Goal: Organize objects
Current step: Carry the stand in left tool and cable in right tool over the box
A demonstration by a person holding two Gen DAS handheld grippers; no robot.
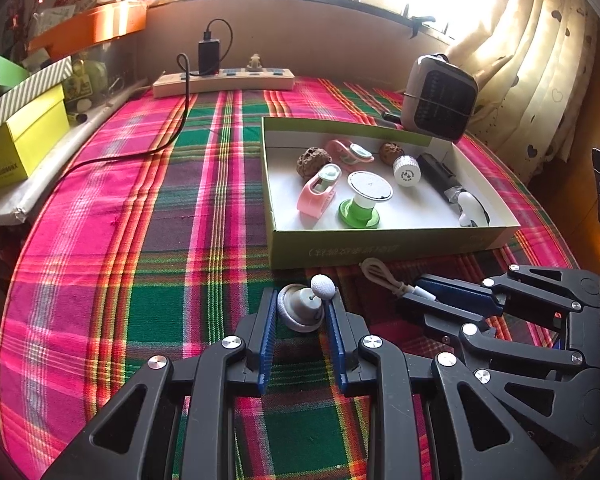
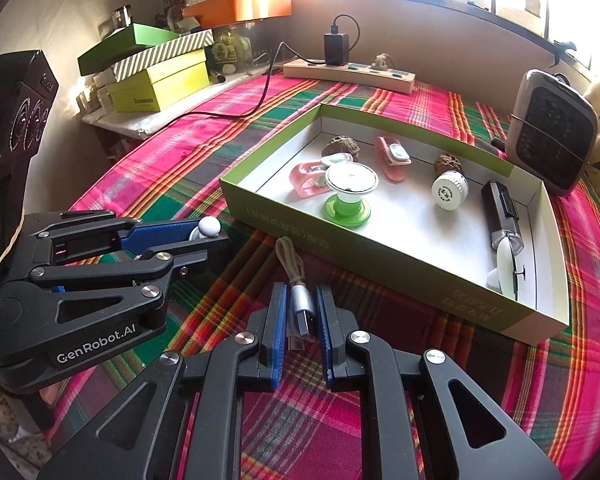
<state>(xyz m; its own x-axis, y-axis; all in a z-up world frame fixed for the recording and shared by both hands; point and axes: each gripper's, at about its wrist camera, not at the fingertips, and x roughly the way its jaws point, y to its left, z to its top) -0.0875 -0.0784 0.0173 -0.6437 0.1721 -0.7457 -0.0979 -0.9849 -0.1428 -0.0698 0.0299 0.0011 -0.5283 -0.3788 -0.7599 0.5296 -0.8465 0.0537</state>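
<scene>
Seen from the left wrist, the left gripper [image 1: 302, 312] has its blue pads closed narrowly on a small grey knob-shaped piece [image 1: 300, 307] with a white ball top, which sits low over the plaid cloth [image 1: 148, 240]. The shallow green-sided box [image 1: 380, 246] lies straight ahead and a little to the right, its near wall just beyond the fingertips. Inside the box are two pink clips, a green-based spool, two brown nuts, a white cap and a dark trimmer. The right gripper [image 1: 416, 294] shows alongside at the right edge, nearly as close to that wall. Seen from the right wrist, the right gripper [image 2: 302, 312] is clamped as tight as it goes on the silver plug of a short beige cable [image 2: 290, 264]. The cable's long axis runs away from the jaws toward the box's [image 2: 380, 240] near wall, its loop lying close to the wall's foot. The box stretches ahead and rightward; both loads probably need lifting over the wall.
</scene>
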